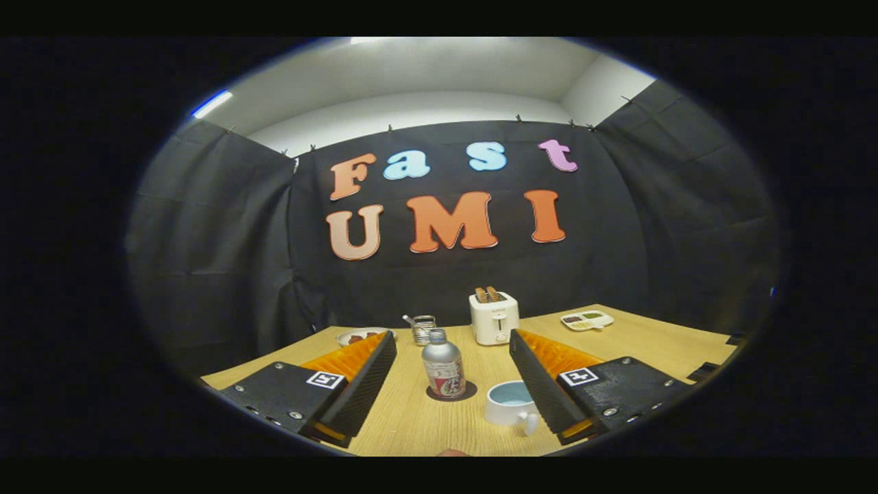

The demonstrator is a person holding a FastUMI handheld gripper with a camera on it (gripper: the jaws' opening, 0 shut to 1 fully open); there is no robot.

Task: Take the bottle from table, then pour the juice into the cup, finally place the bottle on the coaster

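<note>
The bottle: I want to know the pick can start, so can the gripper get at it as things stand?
Probably yes. The gripper has its jaws wide open, and the bottle stands upright on the coaster, centred ahead between them. The cup is close beside it.

Dim booth lit from a ceiling strip (211, 103) above; fisheye bends the edges, centre fairly sharp.

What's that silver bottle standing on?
The bottle stands upright on a dark round coaster on the table, between the open gripper's fingers. The bottle covers the coaster's middle.
</note>
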